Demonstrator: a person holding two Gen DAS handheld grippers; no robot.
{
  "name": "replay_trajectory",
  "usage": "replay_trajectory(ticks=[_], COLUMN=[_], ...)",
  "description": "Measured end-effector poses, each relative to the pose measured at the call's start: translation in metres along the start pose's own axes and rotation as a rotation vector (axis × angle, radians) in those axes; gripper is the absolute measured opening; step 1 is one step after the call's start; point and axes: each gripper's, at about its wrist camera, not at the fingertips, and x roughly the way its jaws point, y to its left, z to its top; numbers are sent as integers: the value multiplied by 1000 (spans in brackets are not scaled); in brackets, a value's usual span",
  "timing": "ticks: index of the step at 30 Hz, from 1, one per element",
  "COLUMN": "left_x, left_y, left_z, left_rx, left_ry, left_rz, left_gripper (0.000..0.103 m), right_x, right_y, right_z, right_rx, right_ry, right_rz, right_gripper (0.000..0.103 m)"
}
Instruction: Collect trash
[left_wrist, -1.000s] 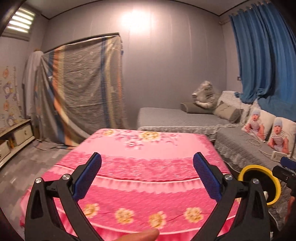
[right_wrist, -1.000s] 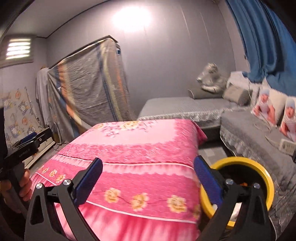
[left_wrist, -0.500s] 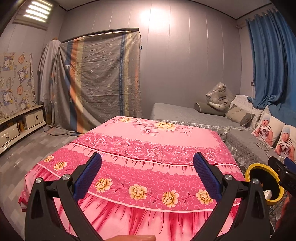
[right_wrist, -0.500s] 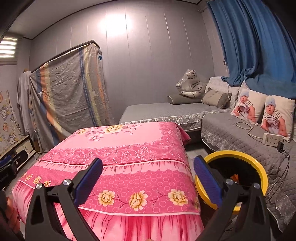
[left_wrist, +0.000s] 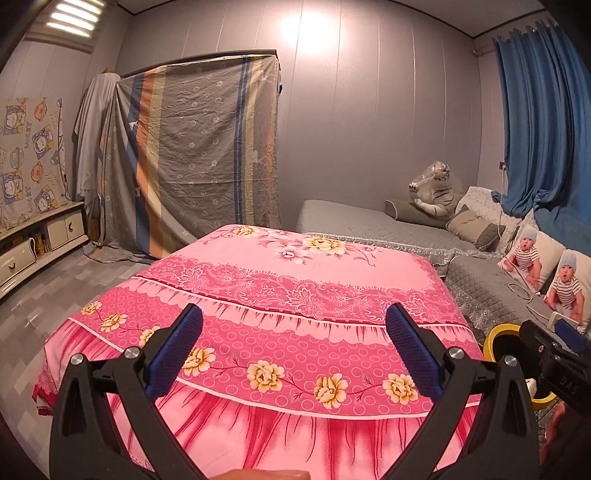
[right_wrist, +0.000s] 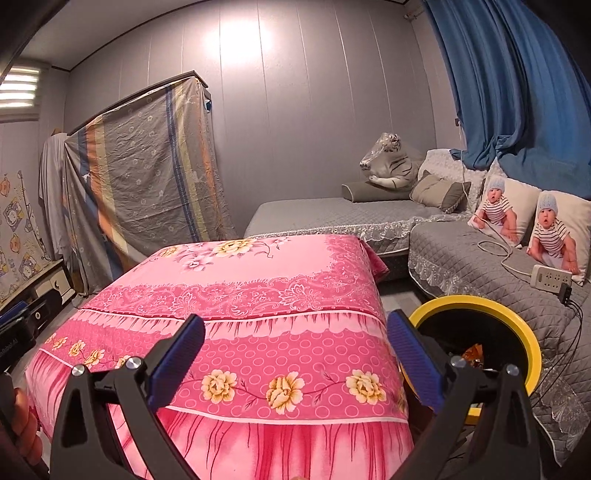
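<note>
A black bin with a yellow rim (right_wrist: 472, 300) stands on the floor to the right of a table under a pink floral cloth (right_wrist: 258, 280). An orange scrap (right_wrist: 473, 350) shows inside it. My right gripper (right_wrist: 295, 354) is open and holds nothing, hovering over the table's near edge with its right finger in front of the bin. My left gripper (left_wrist: 293, 350) is also open with nothing in it, over the near edge of the cloth (left_wrist: 295, 288). The left wrist view shows the bin rim (left_wrist: 489, 341) at far right, partly hidden by the right gripper (left_wrist: 554, 350). No loose trash shows on the cloth.
A grey quilted corner sofa (right_wrist: 461, 258) runs along the right with printed cushions, a plush tiger (right_wrist: 388, 166) and a white power strip (right_wrist: 550, 277) with cables. Blue curtains (right_wrist: 509, 92) hang above. A sheet-draped wardrobe (left_wrist: 199, 155) and a low cabinet (left_wrist: 37, 243) stand left.
Both views have drawn back and settled, so more of the pink table and the room shows. Both grippers stay open with nothing in them.
</note>
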Motion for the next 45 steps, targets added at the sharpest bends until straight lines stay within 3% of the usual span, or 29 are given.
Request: replay_trajectory(ticks=[45], left_x=[-1], left_y=[-12], left_z=[-7], left_rx=[-5], left_ry=[25], left_rz=[-9], left_gripper=[95], right_x=[12], right_y=[-3], right_z=[-10], right_rx=[25], right_ry=[60], right_rz=[4], right_gripper=[95])
